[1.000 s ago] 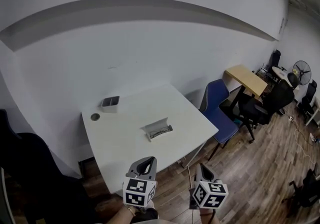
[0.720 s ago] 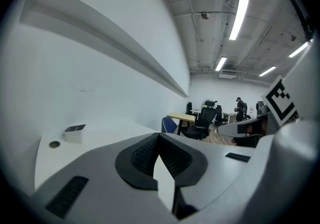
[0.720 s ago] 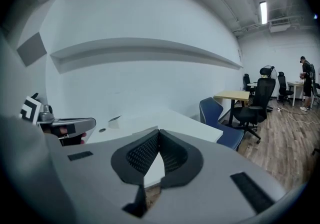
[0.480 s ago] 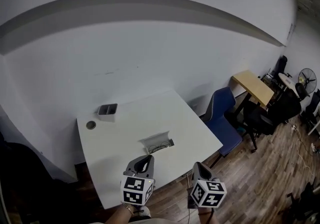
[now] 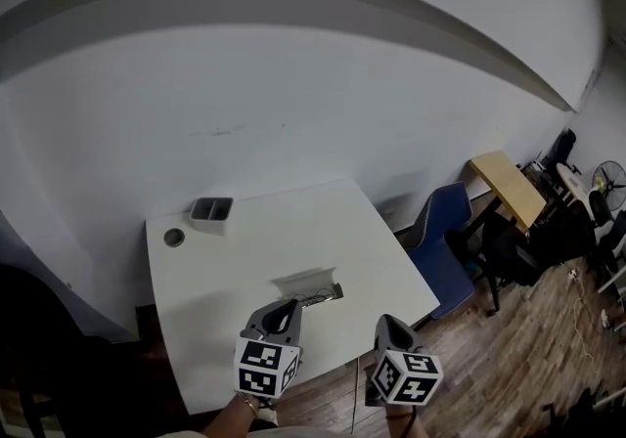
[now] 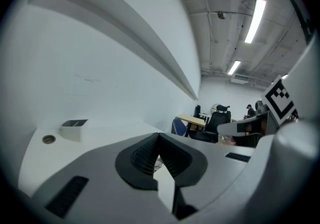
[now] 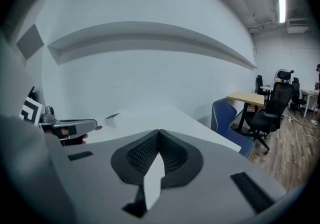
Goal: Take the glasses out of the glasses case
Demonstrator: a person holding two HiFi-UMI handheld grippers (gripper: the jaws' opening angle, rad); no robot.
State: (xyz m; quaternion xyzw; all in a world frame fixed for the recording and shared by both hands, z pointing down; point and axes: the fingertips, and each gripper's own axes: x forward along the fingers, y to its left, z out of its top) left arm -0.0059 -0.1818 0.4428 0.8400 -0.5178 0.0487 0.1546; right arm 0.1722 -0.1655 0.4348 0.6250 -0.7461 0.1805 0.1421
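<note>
**Both grippers closed and empty, just short of the open case**

The left gripper (image 6: 158, 137) has its ribbed pads pressed together with nothing between them. The right gripper (image 7: 159, 133) is the same, closed and empty. In the head view the left one sits over the near edge of the table (image 5: 245, 250), just on the near side of the glasses case (image 5: 305, 281). The right one is further right, off the table's near edge and over the floor (image 5: 509, 358).

The case lies open mid-table with its lid standing on the far side. The glasses (image 5: 319, 296) are a dark shape inside it, not yet lifted out.

The step in hand looks like the reach to the case. To do it well, both sets of jaws probably need to spread before they arrive. One gripper could then steady the light case, which may slide on the smooth top. The other could pinch the frame at the bridge or a temple rather than a lens, and lift gently.

The table is white and nearly bare. A small grey tray (image 5: 210, 209) sits at the far left, with a round dark thing (image 5: 174, 237) left of it, both well apart from the case.

A plain white wall (image 5: 293, 113) runs behind. To the right are a blue chair (image 5: 445, 226), a wooden desk (image 5: 509, 187) and dark office chairs on wood flooring.
</note>
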